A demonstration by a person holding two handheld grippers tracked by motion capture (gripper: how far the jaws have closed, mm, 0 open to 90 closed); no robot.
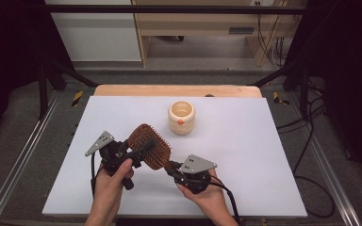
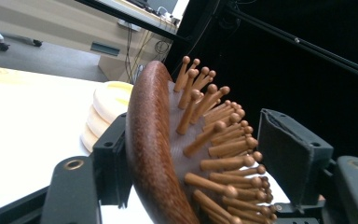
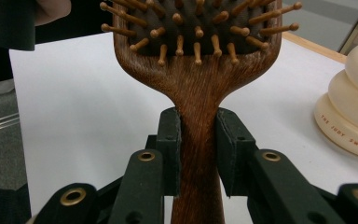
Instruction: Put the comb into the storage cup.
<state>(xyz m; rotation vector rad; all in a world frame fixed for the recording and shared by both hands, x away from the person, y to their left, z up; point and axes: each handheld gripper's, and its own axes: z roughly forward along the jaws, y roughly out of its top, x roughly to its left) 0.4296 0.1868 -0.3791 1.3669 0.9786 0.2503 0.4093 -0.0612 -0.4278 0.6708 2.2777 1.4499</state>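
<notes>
High view: hairbrush [image 1: 149,145] held off counter [image 1: 245,141], near side of cream holder [image 1: 181,117]. Your right gripper [image 3: 198,151] clamps handle for support; your left gripper [image 2: 191,154] brackets head, far pad not yet touching bristles, readying handover.

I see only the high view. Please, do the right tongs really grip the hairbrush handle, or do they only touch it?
Observer: The right tongs clamp the handle of the hairbrush from both sides, just below the head.
Operator: And the left tongs?
Observer: The brush head stands between the left tongs, with its wooden back against one jaw and its pins toward the other pad. I cannot tell whether that pad presses them.
</notes>
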